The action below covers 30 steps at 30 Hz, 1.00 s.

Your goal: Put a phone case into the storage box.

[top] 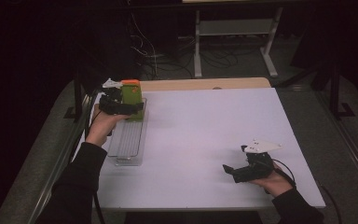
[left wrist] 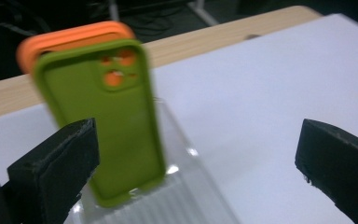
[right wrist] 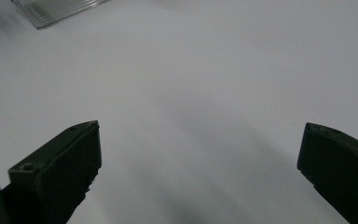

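Green phone case [left wrist: 107,121] upright, camera-end up

Green phone case [left wrist: 109,126]: matte, rounded corners, camera cutouts near top; stands upright, slightly tilted, lower edge in slot of clear ribbed rack [top: 128,140]. Orange phone case [left wrist: 70,39]: directly behind green, upright, top edge visible above it. Rack lies along table's left edge; both cases at its far end.

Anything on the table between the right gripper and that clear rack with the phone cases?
Nothing: in the high view, bare white table runs from the right gripper to the clear rack holding the green phone case.
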Available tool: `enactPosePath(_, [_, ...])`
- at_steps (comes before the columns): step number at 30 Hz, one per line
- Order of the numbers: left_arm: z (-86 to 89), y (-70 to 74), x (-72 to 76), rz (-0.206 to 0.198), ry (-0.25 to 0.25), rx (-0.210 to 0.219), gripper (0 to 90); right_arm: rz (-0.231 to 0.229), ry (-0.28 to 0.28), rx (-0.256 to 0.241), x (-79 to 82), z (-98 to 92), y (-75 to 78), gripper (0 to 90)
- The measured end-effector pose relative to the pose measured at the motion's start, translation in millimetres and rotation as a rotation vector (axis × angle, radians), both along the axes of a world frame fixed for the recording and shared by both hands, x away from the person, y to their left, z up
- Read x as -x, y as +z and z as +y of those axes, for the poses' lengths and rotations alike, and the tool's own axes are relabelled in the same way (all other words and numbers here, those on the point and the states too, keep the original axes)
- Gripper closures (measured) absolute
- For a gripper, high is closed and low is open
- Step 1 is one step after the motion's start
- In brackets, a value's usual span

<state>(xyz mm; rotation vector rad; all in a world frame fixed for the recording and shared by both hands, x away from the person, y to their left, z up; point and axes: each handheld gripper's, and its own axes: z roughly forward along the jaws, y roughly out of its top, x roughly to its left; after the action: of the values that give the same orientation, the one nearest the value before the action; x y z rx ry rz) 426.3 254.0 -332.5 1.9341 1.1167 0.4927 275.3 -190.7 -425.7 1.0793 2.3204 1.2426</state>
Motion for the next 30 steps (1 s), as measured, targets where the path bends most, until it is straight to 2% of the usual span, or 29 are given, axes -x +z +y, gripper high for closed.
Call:
enactPosePath(7, [-9.2,2.6,27.8,0.006,-0.133,0.028,0.0,-0.010,0.004,-0.004,-0.3,-3.3,5.0,0.0])
enactPosePath(9, [-11.6,1.9,36.2,-0.001,-0.164,0.042,0.0,-0.007,0.006,-0.008,-0.1,-3.8,6.6,0.0])
enactPosePath(16, [-14.7,-6.6,62.1,-0.002,-0.250,0.042,0.0,-0.016,0.014,-0.006,-0.2,-7.0,11.6,0.0])
enactPosePath(21, [-14.5,-16.6,79.7,-0.008,-0.283,0.053,0.0,-0.028,0.023,-0.005,-0.6,-7.5,14.4,0.0])
enactPosePath(26, [-11.8,-29.1,93.1,-0.019,-0.303,0.044,0.0,-0.028,0.037,-0.004,-0.3,-5.4,15.1,0.0])
enactPosePath(30, [-9.5,-37.5,102.4,-0.029,-0.308,0.069,0.0,-0.019,0.045,-0.002,1.0,-2.8,16.3,0.0])
